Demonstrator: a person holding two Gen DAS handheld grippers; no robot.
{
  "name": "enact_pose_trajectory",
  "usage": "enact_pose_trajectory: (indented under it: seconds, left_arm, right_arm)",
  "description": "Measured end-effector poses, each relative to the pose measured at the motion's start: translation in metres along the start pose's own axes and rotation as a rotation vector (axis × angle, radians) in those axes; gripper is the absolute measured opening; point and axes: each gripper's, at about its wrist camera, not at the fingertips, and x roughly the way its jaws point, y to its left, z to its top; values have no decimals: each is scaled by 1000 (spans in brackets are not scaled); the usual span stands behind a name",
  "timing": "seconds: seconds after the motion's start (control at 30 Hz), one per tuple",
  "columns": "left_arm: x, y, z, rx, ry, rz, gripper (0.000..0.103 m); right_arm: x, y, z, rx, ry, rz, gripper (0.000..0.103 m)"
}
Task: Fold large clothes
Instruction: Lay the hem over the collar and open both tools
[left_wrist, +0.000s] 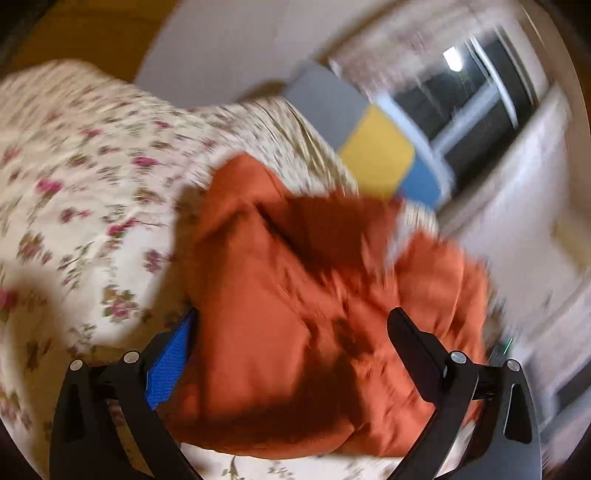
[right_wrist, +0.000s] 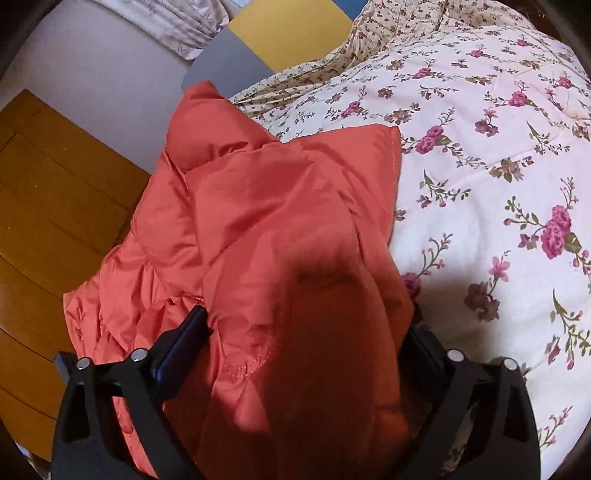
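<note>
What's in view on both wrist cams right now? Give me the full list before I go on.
Puffy jacket: one, orange-red, bunched at the bed's edge, between both grippers' fingers.
Floral bedspread: one, cream with pink roses, under the jacket.
Floor mats: grey, yellow, blue tiles beside the bed.
Wooden floor: brown, beyond the mats.
Curtain: pale, patterned.
Window: dark, blurred.
Left gripper: black, blue pad, jaws wide around jacket.
Right gripper: black, jaws wide around jacket.

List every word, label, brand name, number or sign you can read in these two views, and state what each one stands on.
None: no readable text in either view.
The orange puffer jacket shows only stitching, no visible label or brand.
The floral bedspread carries only a flower print.
The left wrist view is motion-blurred, so any small print there would be unreadable.
</note>
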Motion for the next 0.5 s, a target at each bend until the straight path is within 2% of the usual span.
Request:
enact_pose_trajectory:
  seconds: [0.03,0.07,0.1,0.17,0.2,0.23,0.3,0.4,0.5]
  left_arm:
    - [12,-8,0,79,34,70,99]
    - [24,-10,1,117,57,135,99]
    - [35,-6,3,104,89,156,100]
    - [49,9,4,-42,147,86,98]
    - [49,8,4,-46,132,88,91]
    - [49,3,3,-22,142,91,86]
    - [43,-5,-6,13,158,86,70]
    - [29,-7,-21,4,167,60,61]
    - [9,-13,-39,-2,166,57,60]
  right_arm:
    - [0,0,-2,1,3,-2,82]
    - [2,2,-1,9,7,5,74]
    - [3,4,-3,16,12,15,68]
    - [-1,3,-8,19,21,35,60]
    - [-3,2,-10,21,22,42,58]
    - [-6,1,-14,29,20,55,57]
    - [-10,-2,-19,40,18,69,56]
    - [-22,-2,-33,34,18,75,56]
    - [-44,-4,-52,25,24,79,55]
